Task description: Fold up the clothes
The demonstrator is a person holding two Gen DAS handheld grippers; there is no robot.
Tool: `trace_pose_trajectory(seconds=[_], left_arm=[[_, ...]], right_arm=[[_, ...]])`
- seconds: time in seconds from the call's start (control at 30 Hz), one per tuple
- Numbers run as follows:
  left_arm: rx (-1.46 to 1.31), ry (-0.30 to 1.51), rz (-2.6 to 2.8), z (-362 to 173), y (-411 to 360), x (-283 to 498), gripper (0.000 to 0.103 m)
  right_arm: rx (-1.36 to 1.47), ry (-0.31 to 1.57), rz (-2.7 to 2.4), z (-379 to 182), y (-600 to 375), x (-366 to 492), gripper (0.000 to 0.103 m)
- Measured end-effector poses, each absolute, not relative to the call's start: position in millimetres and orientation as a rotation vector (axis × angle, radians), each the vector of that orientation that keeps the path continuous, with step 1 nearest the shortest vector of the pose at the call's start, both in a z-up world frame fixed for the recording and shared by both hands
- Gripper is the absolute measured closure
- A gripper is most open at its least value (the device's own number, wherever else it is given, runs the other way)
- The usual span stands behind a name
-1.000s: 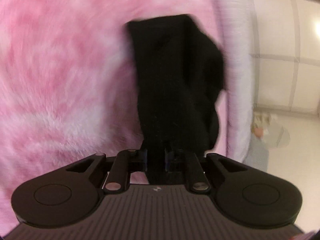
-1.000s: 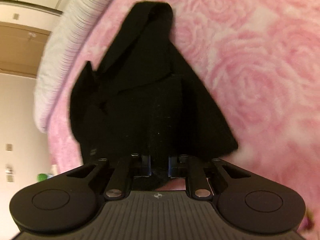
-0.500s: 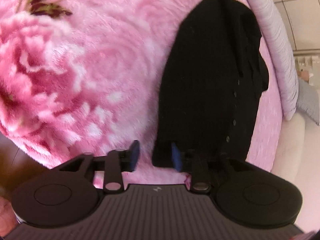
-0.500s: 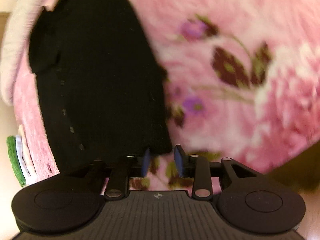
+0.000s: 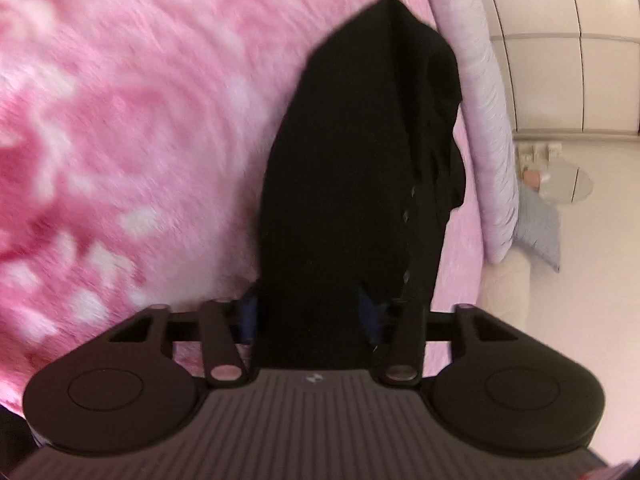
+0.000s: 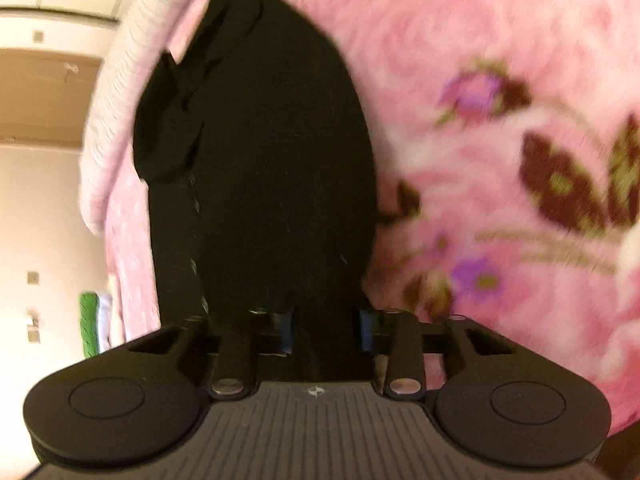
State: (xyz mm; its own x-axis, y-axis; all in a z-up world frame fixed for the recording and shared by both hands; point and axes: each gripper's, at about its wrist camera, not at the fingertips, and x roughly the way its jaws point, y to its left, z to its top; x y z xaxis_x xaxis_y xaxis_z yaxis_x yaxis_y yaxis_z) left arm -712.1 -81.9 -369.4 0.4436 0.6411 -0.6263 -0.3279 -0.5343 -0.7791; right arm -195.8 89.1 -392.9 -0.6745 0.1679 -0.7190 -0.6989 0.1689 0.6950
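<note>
A black buttoned garment [image 5: 352,168] lies stretched out on the pink floral blanket [image 5: 132,128], folded lengthwise with a row of buttons along one side. Its near end runs between the blue pads of my left gripper [image 5: 310,316], whose jaws stand wide apart around the cloth. In the right wrist view the same garment [image 6: 280,168] also passes between the pads of my right gripper [image 6: 324,330], jaws apart around the near edge. Neither gripper is pinched tight on the fabric.
A pale lilac quilted bed edge [image 5: 486,120] runs along the garment's far side. Beyond it are a white floor, a grey cushion [image 5: 540,232] and wall panels. In the right wrist view a green and white stack [image 6: 94,316] stands beside the bed.
Both grippers held the garment shut a second ago, then opened and laid it flat. Now both have moved in over the near end, with cloth between the open jaws.
</note>
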Motion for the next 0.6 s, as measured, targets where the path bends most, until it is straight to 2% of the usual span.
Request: trace_pose_trajectory(seconds=[0.13,0.17,0.2,0.23,0.27,0.43,0.6], left_arm=[[-1.761,-0.316,1.267,-380.2,-81.0,-706.7,0.072],[-1.772,-0.336,1.259,-382.5,-81.1,-706.3,0.08],[-1.768,-0.334,1.251,-380.8,-79.9,-704.9,0.093],[-1.752,-0.323,1.246,-376.6,-78.3,-703.0,0.093],[-1.737,-0.311,1.241,-372.3,-76.8,-701.2,0.093],[-1.549,-0.365,1.206,-294.2,-69.5,-706.6,0.094],[-1.261,-0.392,1.15,-169.1,-52.6,-720.0,0.094]], right_arm=[[-0.433,1.792,1.543,-398.3,82.3,-192.4,0.069],[-0.394,1.823,1.514,-401.4,81.0,-189.3,0.07],[-0.388,1.83,1.501,-401.3,81.9,-189.9,0.074],[-0.382,1.837,1.488,-401.1,82.7,-190.6,0.083],[-0.382,1.83,1.503,-397.1,82.6,-191.0,0.086],[-0.284,1.814,1.658,-341.4,85.6,-189.7,0.089],[-0.097,1.67,1.893,-225.4,90.6,-180.6,0.089]])
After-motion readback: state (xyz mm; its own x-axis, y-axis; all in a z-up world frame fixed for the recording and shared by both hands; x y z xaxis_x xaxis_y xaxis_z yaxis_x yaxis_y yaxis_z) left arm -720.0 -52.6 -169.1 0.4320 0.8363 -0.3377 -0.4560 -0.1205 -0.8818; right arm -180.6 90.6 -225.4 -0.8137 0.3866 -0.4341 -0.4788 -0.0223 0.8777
